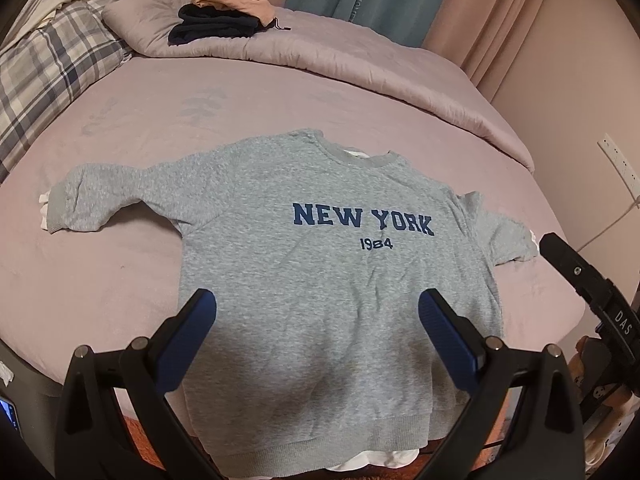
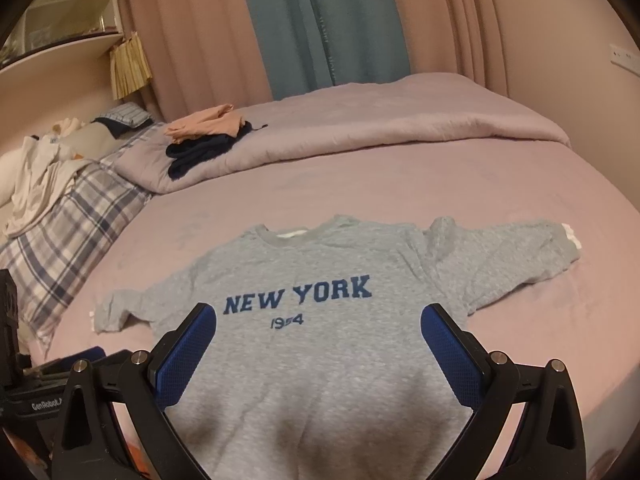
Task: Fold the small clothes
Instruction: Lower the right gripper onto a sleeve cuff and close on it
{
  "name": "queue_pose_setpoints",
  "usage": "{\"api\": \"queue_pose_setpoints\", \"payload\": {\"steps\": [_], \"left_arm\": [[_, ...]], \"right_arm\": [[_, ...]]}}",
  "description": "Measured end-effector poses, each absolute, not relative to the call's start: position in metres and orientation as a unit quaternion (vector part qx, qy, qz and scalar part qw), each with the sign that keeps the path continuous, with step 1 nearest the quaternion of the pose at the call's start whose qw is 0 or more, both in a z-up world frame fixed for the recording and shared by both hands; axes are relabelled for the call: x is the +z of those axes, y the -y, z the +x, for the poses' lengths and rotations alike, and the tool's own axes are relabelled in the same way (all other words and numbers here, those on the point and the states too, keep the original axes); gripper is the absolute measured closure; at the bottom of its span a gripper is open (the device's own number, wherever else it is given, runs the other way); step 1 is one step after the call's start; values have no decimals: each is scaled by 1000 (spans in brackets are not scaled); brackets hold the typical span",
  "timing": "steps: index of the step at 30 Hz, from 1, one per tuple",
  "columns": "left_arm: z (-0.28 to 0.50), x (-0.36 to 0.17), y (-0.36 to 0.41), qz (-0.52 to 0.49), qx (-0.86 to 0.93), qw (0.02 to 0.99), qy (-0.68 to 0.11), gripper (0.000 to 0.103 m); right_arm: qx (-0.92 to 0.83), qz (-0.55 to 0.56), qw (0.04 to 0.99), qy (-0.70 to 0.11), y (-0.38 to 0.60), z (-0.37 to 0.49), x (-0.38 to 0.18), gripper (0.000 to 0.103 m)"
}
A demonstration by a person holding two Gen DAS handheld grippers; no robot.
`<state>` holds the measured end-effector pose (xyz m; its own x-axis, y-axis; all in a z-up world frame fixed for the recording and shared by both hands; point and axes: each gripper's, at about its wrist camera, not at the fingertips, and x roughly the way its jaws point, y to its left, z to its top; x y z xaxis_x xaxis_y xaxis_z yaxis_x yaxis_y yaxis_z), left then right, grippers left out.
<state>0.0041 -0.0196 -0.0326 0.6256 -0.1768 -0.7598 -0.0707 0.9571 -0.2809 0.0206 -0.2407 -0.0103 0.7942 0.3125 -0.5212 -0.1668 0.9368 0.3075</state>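
Note:
A small grey sweatshirt (image 1: 320, 264) printed "NEW YORK 1984" lies flat, front up, on the pink bed sheet (image 1: 120, 280), both sleeves spread out. It also shows in the right wrist view (image 2: 320, 340). Its ribbed hem hangs over the near bed edge with a white layer showing beneath. My left gripper (image 1: 318, 304) is open and empty, hovering above the sweatshirt's lower body. My right gripper (image 2: 318, 316) is open and empty above the same area. The right gripper's body shows at the right edge of the left wrist view (image 1: 592, 280).
A folded lilac duvet (image 1: 320, 52) lies across the far side of the bed with a stack of folded peach and navy clothes (image 1: 224, 12) on it. Plaid pillows (image 1: 52, 68) sit at the left. Curtains (image 2: 304, 24) and a wall stand behind.

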Motion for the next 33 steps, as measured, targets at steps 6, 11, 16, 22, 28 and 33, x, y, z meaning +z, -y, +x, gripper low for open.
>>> {"api": "queue_pose_setpoints", "payload": {"steps": [6,11,16,22,28,33], "left_arm": [[9,-37,21,-139,-29,888,-438,2],[15,-44,25,-136,-31,884,-447,3],[24,-53,35,-124,-33,881,-456,3],[35,-75,45,-125,-48,872,-471,10],[47,-113,50,-129,-54,845,-516,26],[51,-137,47,-133,-45,829,-542,28]], "right_arm": [[149,162,931,-292,262,25,-10,1],[108,184,933,-290,295,26,-13,1],[79,230,924,-295,330,29,-21,7],[45,270,911,-308,370,42,-39,12],[-26,326,888,-322,431,65,-67,20],[-87,362,863,-342,477,90,-94,31]]}}
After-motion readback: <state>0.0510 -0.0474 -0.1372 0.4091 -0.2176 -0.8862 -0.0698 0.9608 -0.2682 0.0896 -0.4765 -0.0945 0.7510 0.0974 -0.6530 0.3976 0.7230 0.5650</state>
